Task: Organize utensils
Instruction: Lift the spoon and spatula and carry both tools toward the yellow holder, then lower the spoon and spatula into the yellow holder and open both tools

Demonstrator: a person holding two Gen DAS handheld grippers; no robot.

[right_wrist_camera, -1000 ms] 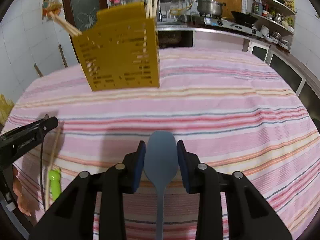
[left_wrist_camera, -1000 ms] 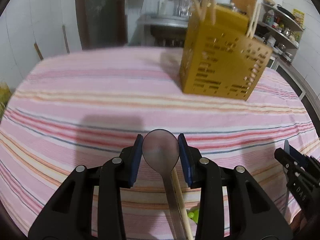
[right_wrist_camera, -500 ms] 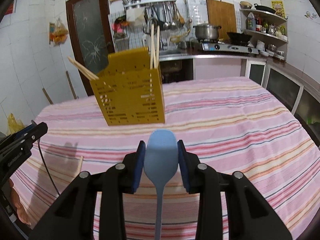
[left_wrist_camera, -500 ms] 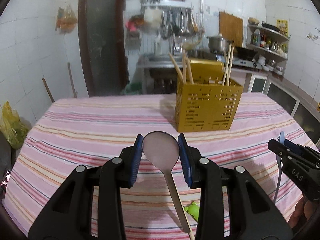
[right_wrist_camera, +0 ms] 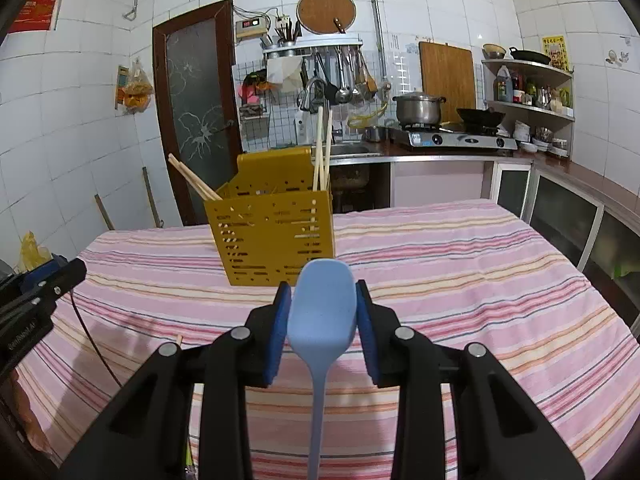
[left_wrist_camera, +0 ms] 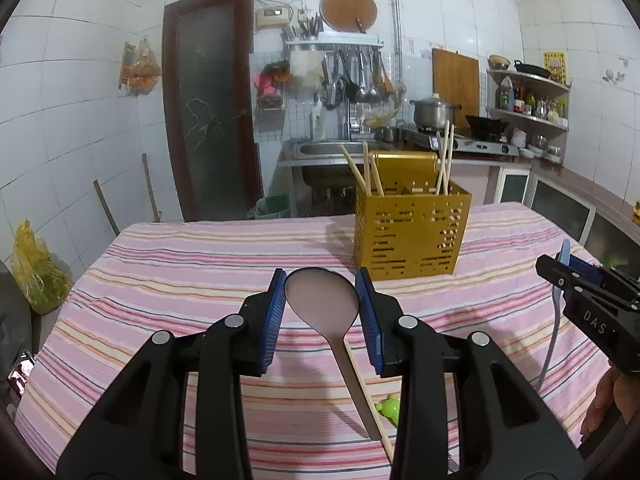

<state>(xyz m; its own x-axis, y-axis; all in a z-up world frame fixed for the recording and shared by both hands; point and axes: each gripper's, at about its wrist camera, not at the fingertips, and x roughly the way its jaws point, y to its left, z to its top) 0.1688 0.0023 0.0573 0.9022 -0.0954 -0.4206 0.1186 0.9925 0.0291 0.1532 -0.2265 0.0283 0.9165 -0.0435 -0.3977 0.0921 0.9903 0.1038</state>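
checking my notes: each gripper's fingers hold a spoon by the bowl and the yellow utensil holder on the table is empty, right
Not quite: the yellow utensil holder is not empty. The left wrist view shows wooden chopsticks standing in it. The rest holds: the grey spoon and blue spoon are gripped by their bowls.

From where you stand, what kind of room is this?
A home kitchen, most likely: a pot sits on a gas stove, ladles hang on the tiled wall, and a sink stands behind the table.

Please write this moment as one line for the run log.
left gripper: jaws shut on grey spoon | right gripper: jaws shut on blue spoon | yellow holder: on table, chopsticks inside
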